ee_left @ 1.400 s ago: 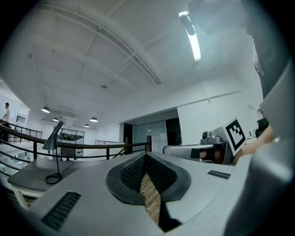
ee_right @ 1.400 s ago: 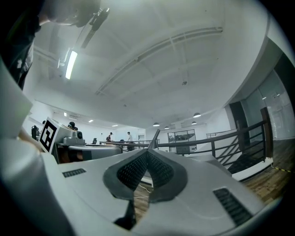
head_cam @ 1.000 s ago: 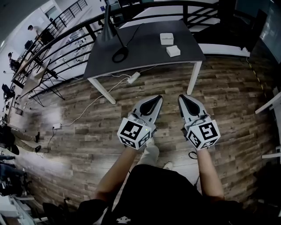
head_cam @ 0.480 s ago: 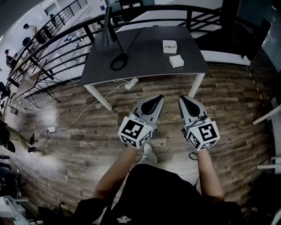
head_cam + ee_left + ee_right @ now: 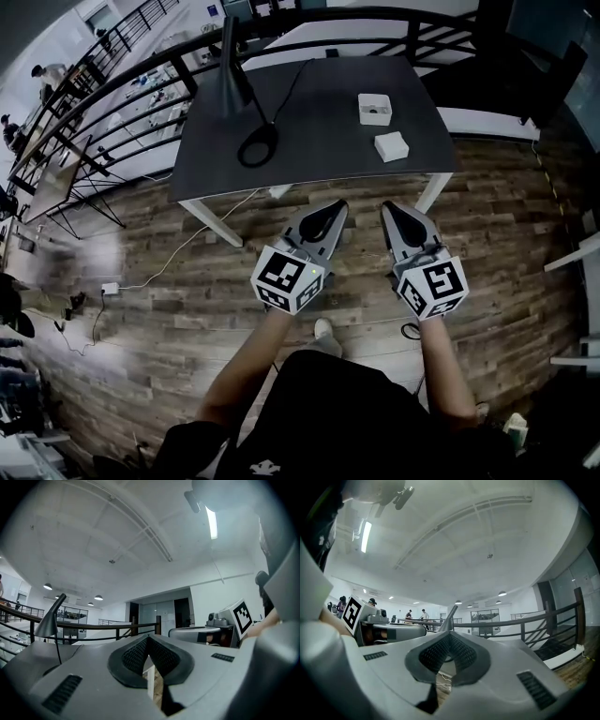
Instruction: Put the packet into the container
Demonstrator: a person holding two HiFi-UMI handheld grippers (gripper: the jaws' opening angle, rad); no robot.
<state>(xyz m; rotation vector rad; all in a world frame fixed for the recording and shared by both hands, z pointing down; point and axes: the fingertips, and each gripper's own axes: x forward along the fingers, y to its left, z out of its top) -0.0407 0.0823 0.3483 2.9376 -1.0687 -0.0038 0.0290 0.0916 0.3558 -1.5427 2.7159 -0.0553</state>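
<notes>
On the dark table (image 5: 309,131) ahead lie two white things at its right side. The farther is a small open-topped container (image 5: 374,108); the nearer is a flat square packet (image 5: 392,146). My left gripper (image 5: 336,208) and right gripper (image 5: 386,210) are held side by side over the wooden floor, just short of the table's front edge, pointing level at it. Both are shut with nothing between the pads. In the left gripper view the left gripper (image 5: 148,639) shows its tips meeting. The right gripper view shows the right gripper (image 5: 449,637) closed the same way.
A black desk lamp (image 5: 232,58) with a ring base (image 5: 256,147) stands on the table's left half. White table legs (image 5: 211,220) and a cable on the floor (image 5: 178,248) lie ahead on the left. A dark railing (image 5: 141,70) runs behind the table.
The table and the two white things have drawn nearer in the head view. Both grippers keep the same shut pose, side by side.
</notes>
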